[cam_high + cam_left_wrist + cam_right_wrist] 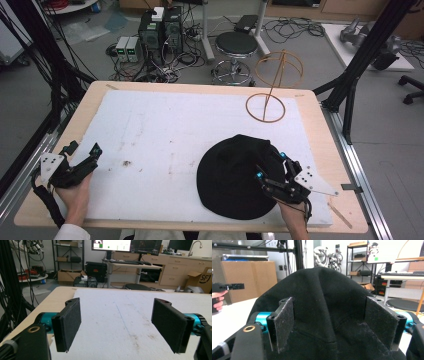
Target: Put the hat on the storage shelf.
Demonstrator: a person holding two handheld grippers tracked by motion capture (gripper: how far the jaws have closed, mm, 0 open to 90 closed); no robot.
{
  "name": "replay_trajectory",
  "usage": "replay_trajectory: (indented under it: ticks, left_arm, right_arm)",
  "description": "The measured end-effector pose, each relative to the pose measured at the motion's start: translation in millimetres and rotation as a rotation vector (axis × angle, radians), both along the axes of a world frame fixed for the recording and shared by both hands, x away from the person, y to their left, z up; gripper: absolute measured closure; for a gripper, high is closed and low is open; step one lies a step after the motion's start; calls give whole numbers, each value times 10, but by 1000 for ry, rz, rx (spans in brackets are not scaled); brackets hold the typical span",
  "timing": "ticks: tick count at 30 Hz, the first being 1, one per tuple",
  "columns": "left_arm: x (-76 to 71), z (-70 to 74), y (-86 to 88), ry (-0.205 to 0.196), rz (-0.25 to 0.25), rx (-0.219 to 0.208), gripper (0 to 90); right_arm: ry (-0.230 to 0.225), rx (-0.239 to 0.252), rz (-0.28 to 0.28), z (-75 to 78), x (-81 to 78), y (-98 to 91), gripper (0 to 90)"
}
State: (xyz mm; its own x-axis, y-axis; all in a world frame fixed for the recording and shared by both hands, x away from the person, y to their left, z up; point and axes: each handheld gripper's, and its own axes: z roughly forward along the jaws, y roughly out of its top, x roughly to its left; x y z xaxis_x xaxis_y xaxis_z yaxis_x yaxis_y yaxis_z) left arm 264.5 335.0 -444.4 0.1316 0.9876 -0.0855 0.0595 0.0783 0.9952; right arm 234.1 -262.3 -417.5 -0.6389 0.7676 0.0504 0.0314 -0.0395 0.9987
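High view: fixed overhead camera, facing forward and down over the whole tabletop (300, 95); left gripper view: low, close to the white surface, facing the far edge and the room beyond; right gripper view: close against the black hat (322, 305), facing leftward across the tabletop.

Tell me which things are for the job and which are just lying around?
For the job: round black fabric hat; right hand-held gripper, jaws open at the hat; copper wire hat stand.

Lying about: left hand-held gripper, open; white foam mat; black round stool.
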Motion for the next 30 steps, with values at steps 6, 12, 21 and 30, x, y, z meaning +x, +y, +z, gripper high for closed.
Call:
replay_trajectory:
  ticks: [6, 12, 21, 30]
  left_arm:
    - [1, -1, -2, 2, -2, 0, 241]
    - [0, -2, 4, 3, 2, 1, 241]
    - [1, -3, 2, 2, 2, 2, 241]
    - [4, -5, 6, 3, -3, -2, 240]
  right_arm:
    - [24, -29, 22, -22, 24, 35, 245]
    - [55, -41, 45, -39, 45, 37, 259]
    - [90, -66, 63, -60, 64, 65, 274]
    - [128, -51, 48, -62, 53, 63, 405]
